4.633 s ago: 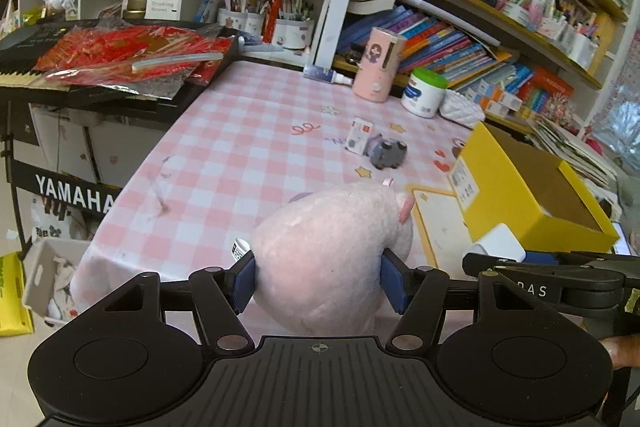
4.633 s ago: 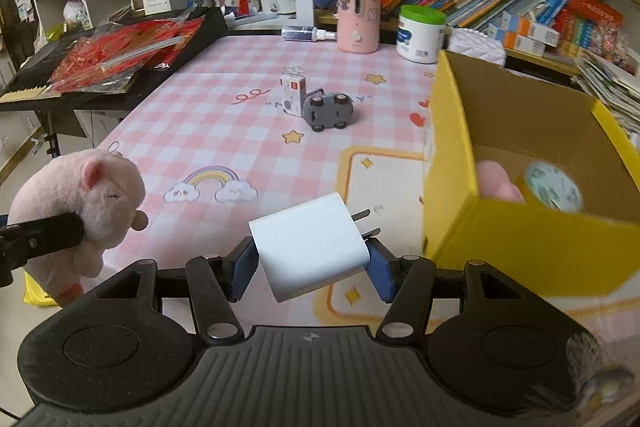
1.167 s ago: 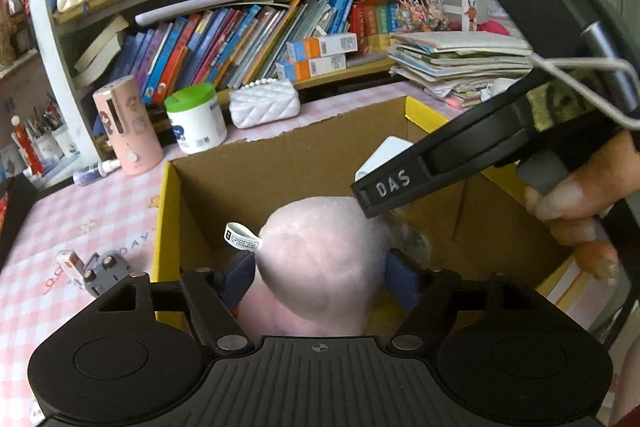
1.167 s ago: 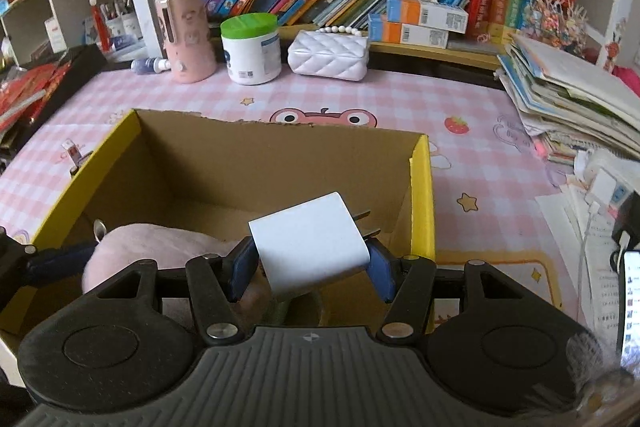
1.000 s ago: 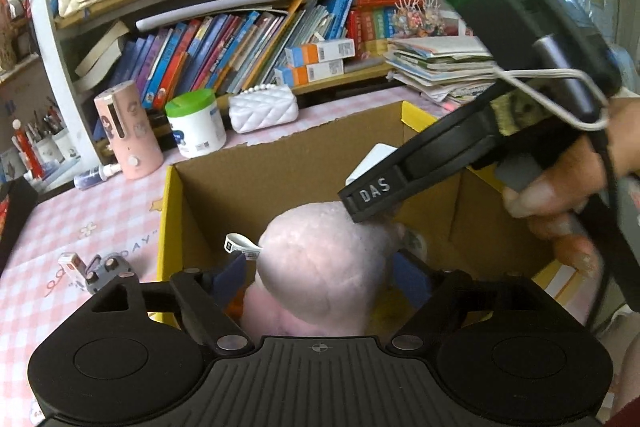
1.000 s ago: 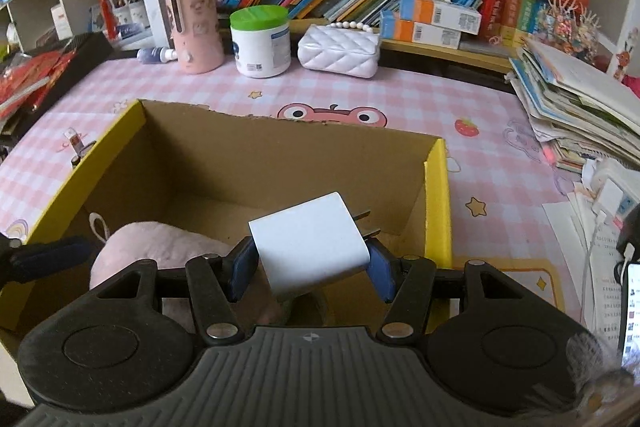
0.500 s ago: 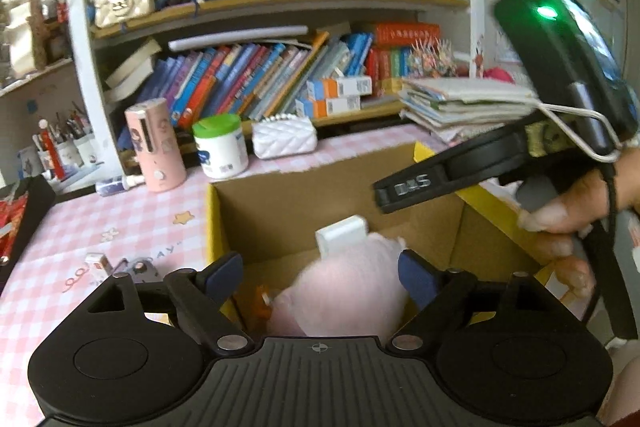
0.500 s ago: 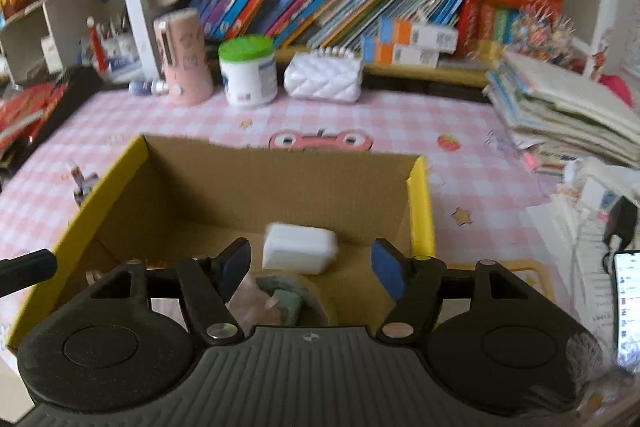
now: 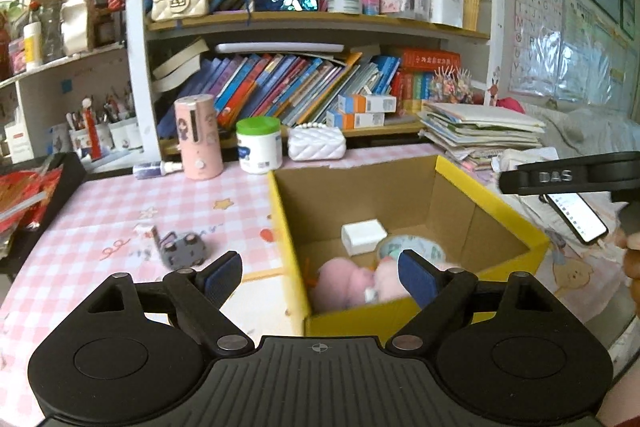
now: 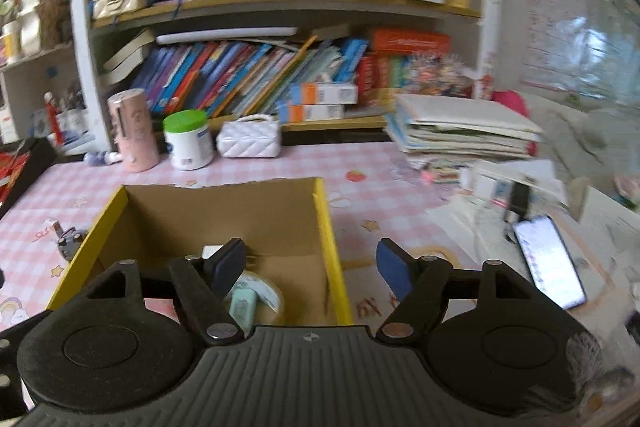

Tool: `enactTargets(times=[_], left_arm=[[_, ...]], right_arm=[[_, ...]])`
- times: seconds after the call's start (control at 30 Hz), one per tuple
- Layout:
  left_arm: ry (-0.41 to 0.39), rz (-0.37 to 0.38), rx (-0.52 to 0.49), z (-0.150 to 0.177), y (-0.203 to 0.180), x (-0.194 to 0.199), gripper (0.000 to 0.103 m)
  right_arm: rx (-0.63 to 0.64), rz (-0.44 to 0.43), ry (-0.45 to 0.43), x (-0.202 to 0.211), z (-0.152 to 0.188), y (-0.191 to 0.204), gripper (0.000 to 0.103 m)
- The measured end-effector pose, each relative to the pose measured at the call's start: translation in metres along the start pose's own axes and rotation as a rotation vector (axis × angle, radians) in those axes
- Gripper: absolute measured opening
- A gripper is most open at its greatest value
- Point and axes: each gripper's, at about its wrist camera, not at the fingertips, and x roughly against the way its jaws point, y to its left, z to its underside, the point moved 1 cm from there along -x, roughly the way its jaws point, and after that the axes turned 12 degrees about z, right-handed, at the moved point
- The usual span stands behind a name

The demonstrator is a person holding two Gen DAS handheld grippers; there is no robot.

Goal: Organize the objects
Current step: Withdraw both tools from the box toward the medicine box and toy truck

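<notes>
Box is already holding the plush, charger and tape roll; left gripper and right gripper are both hanging empty, the right's jaws just widening. Toy car is waiting on the table.
</notes>
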Motion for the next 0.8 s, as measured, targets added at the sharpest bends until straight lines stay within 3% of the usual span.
enactTargets(times=[0.33,0.8], left_arm=[[0.068,-0.029,0.024,0.035,0.026,0.035,0.088],[0.166,-0.073,0.014,0.077,0.058,0.082,0.088]], right_arm=[[-0.002,0.063,0.111,0.040,0.064,0.024,0.071],[0.125,-0.063,0.217,0.084,0.117,0.106,0.071]])
